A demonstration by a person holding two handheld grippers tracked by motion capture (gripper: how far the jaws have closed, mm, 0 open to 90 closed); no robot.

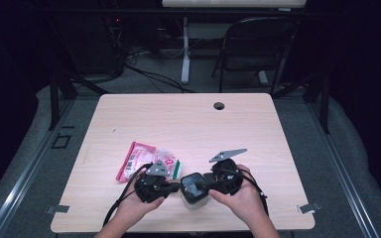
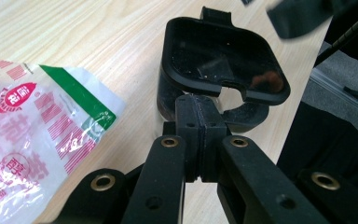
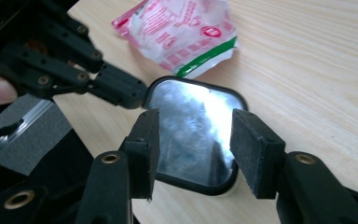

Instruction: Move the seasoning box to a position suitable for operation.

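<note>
Left tongs (image 2: 200,135) pinched on the black lid (image 2: 223,56) rim | right tongs (image 3: 193,149) wide around lid | snack packet (image 1: 149,161) beside, possibly sweets | worktop (image 1: 178,119)

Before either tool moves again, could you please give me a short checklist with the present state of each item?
1. Left tool grips the lid: ok, jaws shut at its rim.
2. Right tool ready: ok, jaws open, one on each side of the lid.
3. Lid loosened from the container: cannot tell.
4. Bag out of the way: ok, lying apart from the container.
5. Margin to the table edge: not ok, the container stands near the front edge.
</note>
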